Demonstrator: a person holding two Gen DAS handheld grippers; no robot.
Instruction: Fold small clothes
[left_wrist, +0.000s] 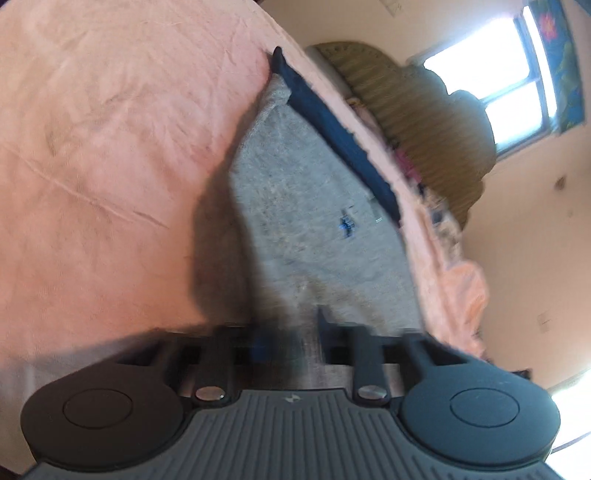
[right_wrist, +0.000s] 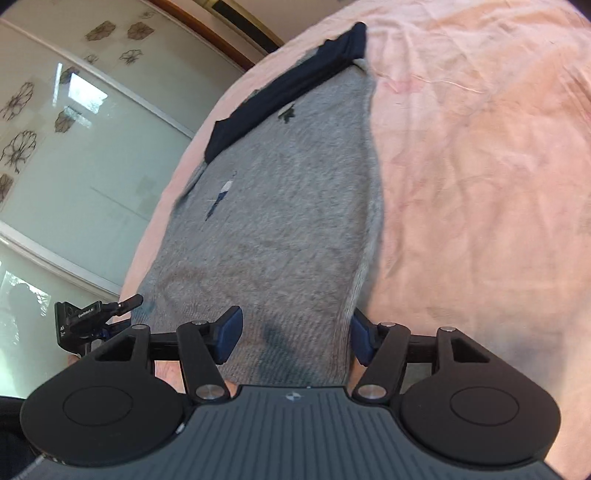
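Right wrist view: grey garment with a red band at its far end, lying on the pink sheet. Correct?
Not quite. The band on the grey garment is dark navy, not red, as the right wrist view shows. The rest holds: it lies on the pink sheet.

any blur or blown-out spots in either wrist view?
Left wrist: motion blur smears the left claw and the grey garment; the window is blown out white; a dark shadow lies on the pink sheet beside the garment. Right wrist: sharp, evenly lit, right claw crisp; fisheye curves the bed edge in both.
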